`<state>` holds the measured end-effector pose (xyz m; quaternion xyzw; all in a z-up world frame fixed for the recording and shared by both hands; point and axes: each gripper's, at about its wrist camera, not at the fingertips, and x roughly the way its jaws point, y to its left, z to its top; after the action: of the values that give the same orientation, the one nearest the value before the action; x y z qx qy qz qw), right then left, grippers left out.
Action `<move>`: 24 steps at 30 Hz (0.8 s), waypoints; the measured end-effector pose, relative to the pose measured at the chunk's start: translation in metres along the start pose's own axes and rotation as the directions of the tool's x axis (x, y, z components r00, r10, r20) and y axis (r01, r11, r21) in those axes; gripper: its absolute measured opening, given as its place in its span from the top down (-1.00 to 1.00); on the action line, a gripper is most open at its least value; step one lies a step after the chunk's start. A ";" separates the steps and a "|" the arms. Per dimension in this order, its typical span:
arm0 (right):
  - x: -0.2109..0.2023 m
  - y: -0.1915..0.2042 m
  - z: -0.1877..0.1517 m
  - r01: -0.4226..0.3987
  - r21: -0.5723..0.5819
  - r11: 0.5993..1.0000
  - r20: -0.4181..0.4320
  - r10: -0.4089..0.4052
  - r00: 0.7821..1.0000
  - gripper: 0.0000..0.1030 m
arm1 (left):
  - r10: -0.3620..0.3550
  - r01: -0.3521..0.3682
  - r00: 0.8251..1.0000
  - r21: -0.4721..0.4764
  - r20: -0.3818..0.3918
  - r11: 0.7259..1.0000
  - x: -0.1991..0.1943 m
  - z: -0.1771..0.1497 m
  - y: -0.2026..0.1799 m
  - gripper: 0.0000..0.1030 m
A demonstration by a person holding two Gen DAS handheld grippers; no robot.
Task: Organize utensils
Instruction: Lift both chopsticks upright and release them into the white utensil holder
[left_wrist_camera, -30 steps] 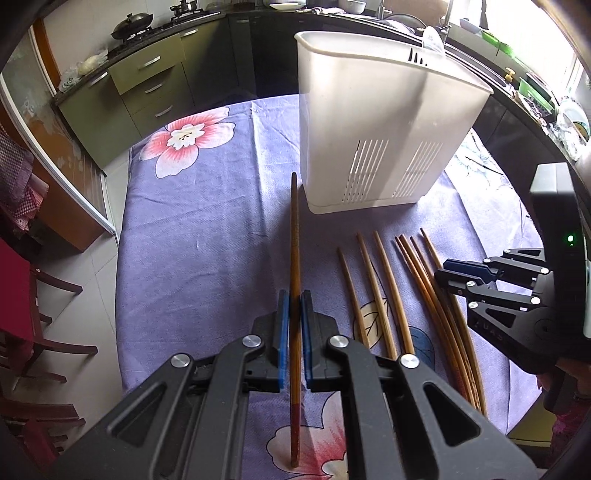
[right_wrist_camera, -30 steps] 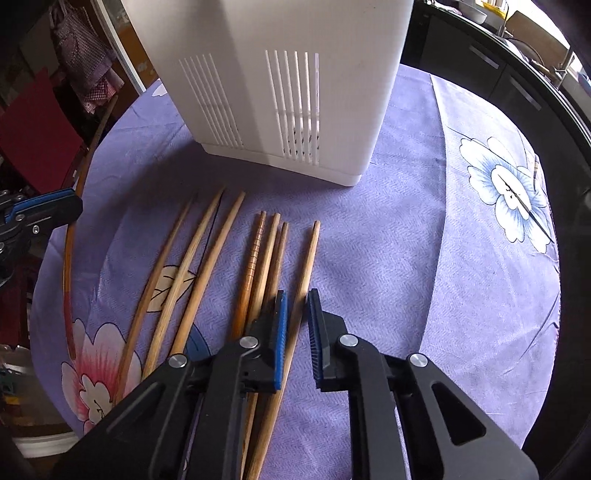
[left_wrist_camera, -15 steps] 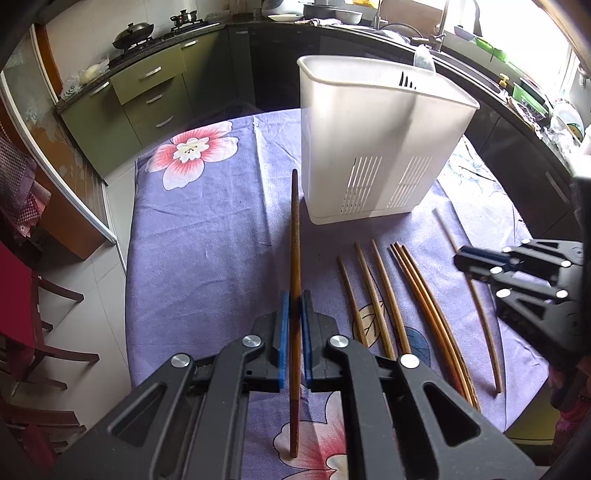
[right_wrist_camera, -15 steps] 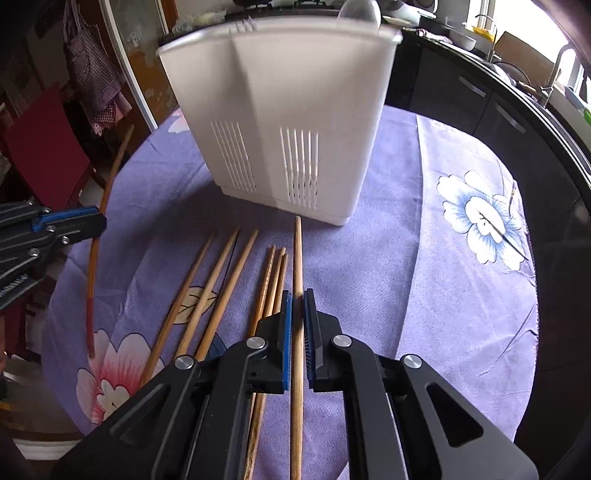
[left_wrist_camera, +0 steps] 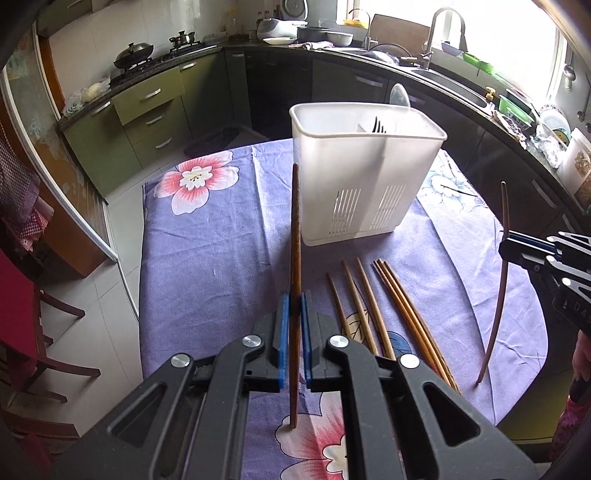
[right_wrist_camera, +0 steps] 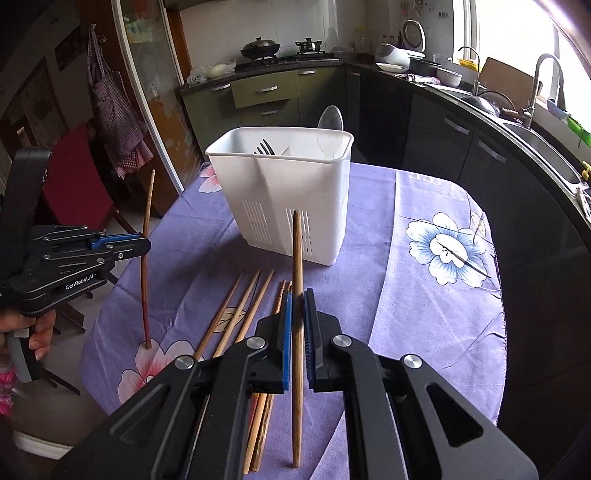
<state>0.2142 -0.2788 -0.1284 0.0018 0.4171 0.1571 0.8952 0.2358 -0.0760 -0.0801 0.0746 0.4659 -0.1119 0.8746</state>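
Two chopsticks are up: my left gripper (left_wrist_camera: 293,308) clamps the dark chopstick (left_wrist_camera: 294,236), my right gripper (right_wrist_camera: 298,314) the pale chopstick (right_wrist_camera: 296,266). I'd tip each upright over the white caddy (right_wrist_camera: 291,192), probably its front compartment, then let go.

A purple floral tablecloth (left_wrist_camera: 207,258) covers the table. Green drawer cabinets (left_wrist_camera: 147,110) stand at far left, with a lidded wok (left_wrist_camera: 133,55) on the stove above them. A sink faucet (left_wrist_camera: 443,22) rises at far right. A red chair (right_wrist_camera: 77,177) stands left of the table.
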 end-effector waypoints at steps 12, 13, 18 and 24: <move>-0.032 -0.001 0.003 -0.017 0.014 1.000 0.067 0.016 0.998 0.87 | 0.005 -0.006 0.999 0.019 0.048 1.000 -0.020 0.002 -0.005 0.88; -0.033 0.000 0.004 -0.017 0.014 1.000 0.070 0.016 0.997 0.87 | 0.003 -0.004 0.999 0.019 0.049 1.000 -0.020 0.002 -0.006 0.88; -0.038 0.002 0.007 -0.023 0.011 1.000 0.083 0.022 0.996 0.87 | -0.006 0.005 0.998 0.017 0.055 1.000 -0.021 0.003 -0.007 0.88; -0.046 0.006 0.015 -0.024 0.000 1.000 0.104 0.024 0.994 0.87 | -0.014 0.013 0.997 0.007 0.073 1.000 -0.027 0.006 -0.003 0.88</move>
<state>0.1958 -0.2838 -0.0839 0.0157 0.3702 0.1671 0.9137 0.2250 -0.0772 -0.0540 0.0700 0.4337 -0.1220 0.8900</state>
